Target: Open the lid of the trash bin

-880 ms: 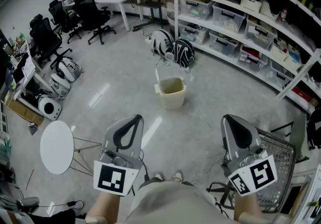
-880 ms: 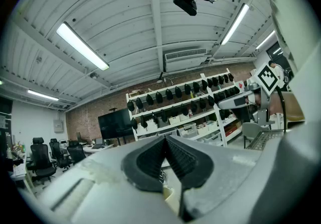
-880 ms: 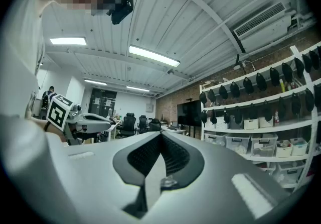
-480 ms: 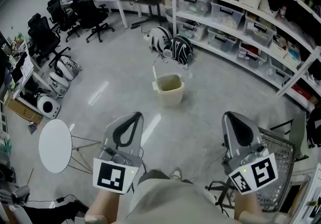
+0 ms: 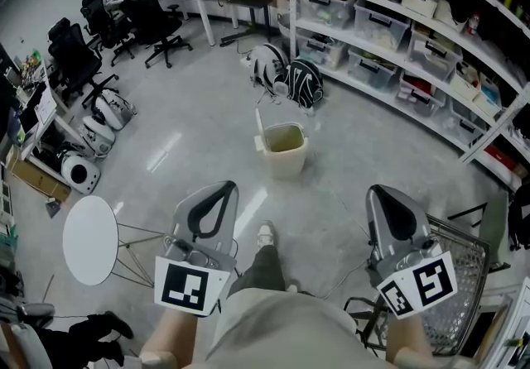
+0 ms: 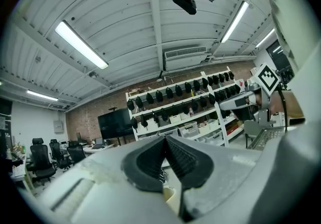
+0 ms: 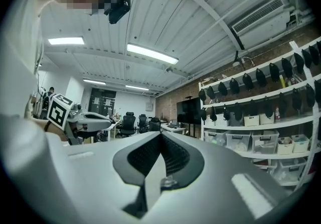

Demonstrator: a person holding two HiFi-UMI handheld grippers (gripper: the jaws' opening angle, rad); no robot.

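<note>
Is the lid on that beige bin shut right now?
No, the beige plastic trash bin has its lid standing upright, so the inside shows.

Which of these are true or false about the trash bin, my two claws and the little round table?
1. The trash bin stands on the floor ahead, touched by neither claw. True.
2. The left claw grips the bin's rim. False: it is shut on nothing, short of the bin.
3. The bin's inside shows from above. True.
4. The round white table stands at the person's right. False: it stands at the left.
5. The right claw gapes wide. False: its jaws meet.
</note>
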